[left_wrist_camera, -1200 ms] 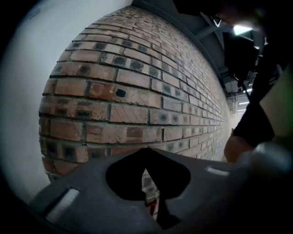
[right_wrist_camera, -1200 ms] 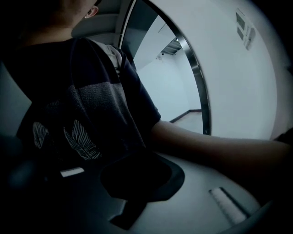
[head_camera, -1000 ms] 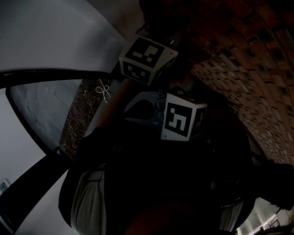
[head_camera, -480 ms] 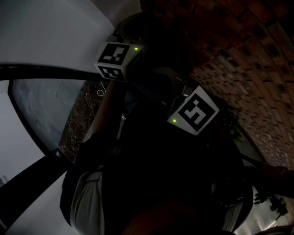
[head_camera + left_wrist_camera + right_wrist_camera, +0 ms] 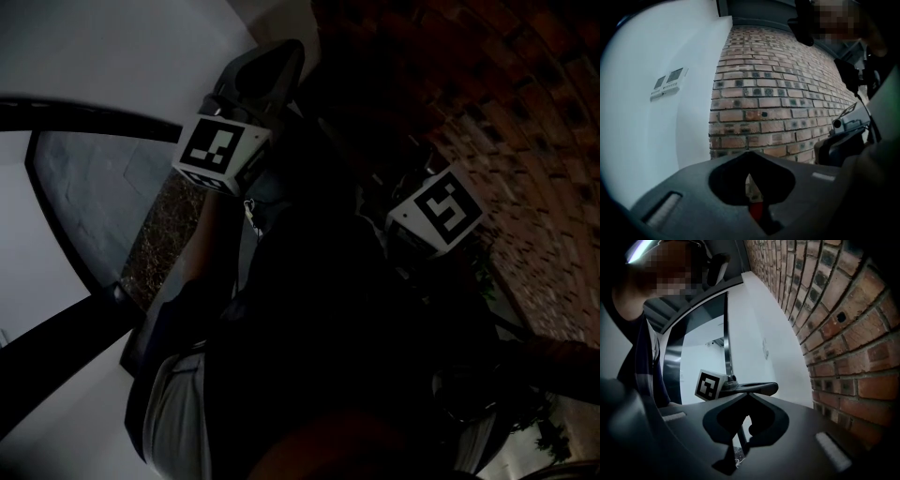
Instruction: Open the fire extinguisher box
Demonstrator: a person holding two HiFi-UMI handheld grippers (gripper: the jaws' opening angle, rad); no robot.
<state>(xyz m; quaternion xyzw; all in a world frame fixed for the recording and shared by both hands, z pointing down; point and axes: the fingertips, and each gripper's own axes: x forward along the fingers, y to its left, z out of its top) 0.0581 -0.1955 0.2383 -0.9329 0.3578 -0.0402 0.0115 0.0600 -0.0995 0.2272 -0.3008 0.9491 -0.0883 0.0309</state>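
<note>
Left hand-held gripper (image 5: 751, 187) and right hand-held gripper (image 5: 743, 427) both have jaws pressed together, empty, held level near the brick wall (image 5: 787, 93).

Looking like an entrance hall or corridor of an office-type building: a red brick wall (image 5: 787, 93) is meeting a plain white wall (image 5: 679, 140), two small control panels (image 5: 669, 82) are hanging on it (thermostat-like, print unreadable), a dark-framed glass door (image 5: 674, 357) is standing alongside, and speckled stone flooring (image 5: 150, 244) is showing below.
</note>
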